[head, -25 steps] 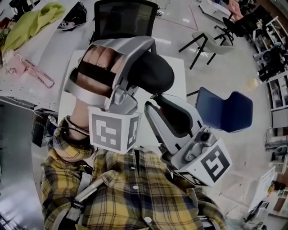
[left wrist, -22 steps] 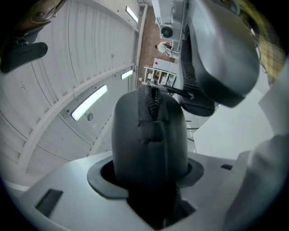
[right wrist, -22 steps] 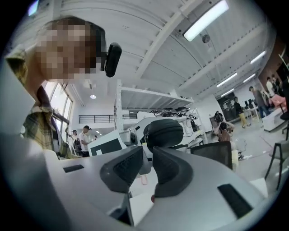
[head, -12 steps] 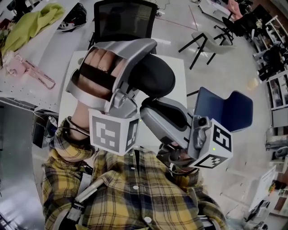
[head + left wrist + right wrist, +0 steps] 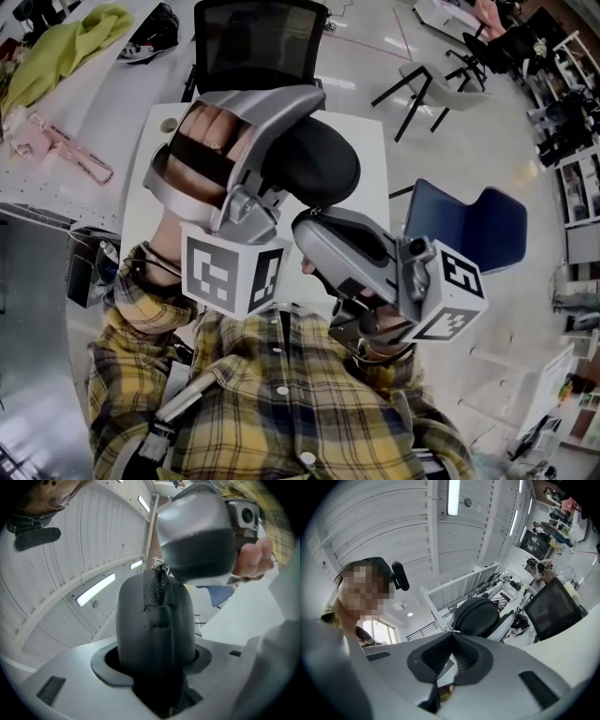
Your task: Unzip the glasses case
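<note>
The glasses case (image 5: 314,164) is held above the white surface (image 5: 370,150), clamped in the left gripper (image 5: 154,658), so its zipper (image 5: 158,585) is presented to the right gripper (image 5: 451,634). That gripper's 2 jaws are closed at the zipper's end; a pinched pull cannot be confirmed. Nothing obstructs; a blue chair (image 5: 464,230) is seen beyond.

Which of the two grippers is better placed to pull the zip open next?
Right. The left gripper is clamped round the black oval glasses case, steadying it; the right gripper has its jaws together right at the case's zip, so it probably only needs to pull along it.
</note>
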A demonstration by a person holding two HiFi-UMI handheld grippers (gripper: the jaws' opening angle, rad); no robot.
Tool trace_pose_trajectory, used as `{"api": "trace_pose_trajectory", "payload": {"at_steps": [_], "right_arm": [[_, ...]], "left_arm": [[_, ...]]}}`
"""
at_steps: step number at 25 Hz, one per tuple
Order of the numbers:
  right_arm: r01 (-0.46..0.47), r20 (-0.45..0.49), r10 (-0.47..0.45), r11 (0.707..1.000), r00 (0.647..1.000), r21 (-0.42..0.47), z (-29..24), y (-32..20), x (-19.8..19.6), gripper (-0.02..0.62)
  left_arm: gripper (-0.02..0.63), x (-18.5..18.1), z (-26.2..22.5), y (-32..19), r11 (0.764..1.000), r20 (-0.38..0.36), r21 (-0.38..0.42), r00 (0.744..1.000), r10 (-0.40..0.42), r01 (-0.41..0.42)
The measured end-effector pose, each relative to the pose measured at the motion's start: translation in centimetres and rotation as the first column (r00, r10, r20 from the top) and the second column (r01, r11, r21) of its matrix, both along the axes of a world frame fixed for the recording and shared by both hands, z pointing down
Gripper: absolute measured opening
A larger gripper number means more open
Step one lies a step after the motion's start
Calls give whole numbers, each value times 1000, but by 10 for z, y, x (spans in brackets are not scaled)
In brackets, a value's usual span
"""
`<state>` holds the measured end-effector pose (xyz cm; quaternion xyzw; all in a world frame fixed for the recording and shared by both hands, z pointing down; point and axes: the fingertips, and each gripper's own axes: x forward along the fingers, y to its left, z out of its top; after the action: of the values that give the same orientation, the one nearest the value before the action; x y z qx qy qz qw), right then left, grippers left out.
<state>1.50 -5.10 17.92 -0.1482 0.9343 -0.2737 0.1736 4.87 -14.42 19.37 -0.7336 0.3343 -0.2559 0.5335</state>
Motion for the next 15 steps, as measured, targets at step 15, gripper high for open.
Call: {"api": "trace_pose_trajectory", "payload": {"at_steps": [15], "right_arm": [[84,84,-76,993,994,-87,2,13,8,-2]], "left_arm": [[247,6,12,22,971,-137,-48,965,224,-232]]}}
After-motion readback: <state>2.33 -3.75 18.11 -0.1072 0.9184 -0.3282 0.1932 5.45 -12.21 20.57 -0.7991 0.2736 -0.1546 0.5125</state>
